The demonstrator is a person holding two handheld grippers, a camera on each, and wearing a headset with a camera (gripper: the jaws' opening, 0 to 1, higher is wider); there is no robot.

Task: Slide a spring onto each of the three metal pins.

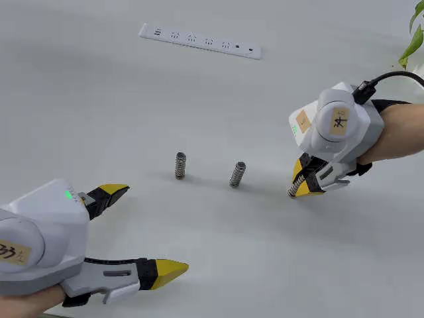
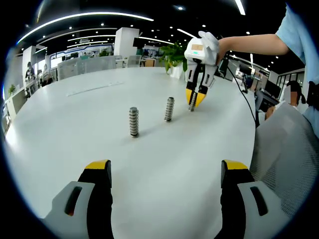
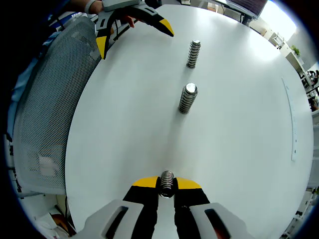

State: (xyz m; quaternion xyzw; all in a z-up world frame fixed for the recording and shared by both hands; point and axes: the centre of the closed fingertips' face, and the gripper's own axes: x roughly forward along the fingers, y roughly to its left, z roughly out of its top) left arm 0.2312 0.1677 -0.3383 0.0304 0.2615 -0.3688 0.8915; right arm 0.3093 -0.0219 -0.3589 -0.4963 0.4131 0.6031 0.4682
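Springs [image 1: 180,165], two, stand in front of the power strip [image 1: 199,40], one apparently leaning. Nearer and right of the strip, the right gripper [image 1: 305,187] pinches a third spring [image 3: 167,183]. The left gripper [image 1: 149,228] gapes wide, holding nothing.

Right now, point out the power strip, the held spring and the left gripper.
power strip [image 1: 200,41], head view, casing middle.
held spring [image 3: 167,183], right gripper view, end coil.
left gripper [image 1: 156,228], head view, between fingertips.

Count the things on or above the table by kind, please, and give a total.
Springs: 3, two standing, one held
Grippers: 2, left gripper and right gripper
Power strip: 1
Total: 6
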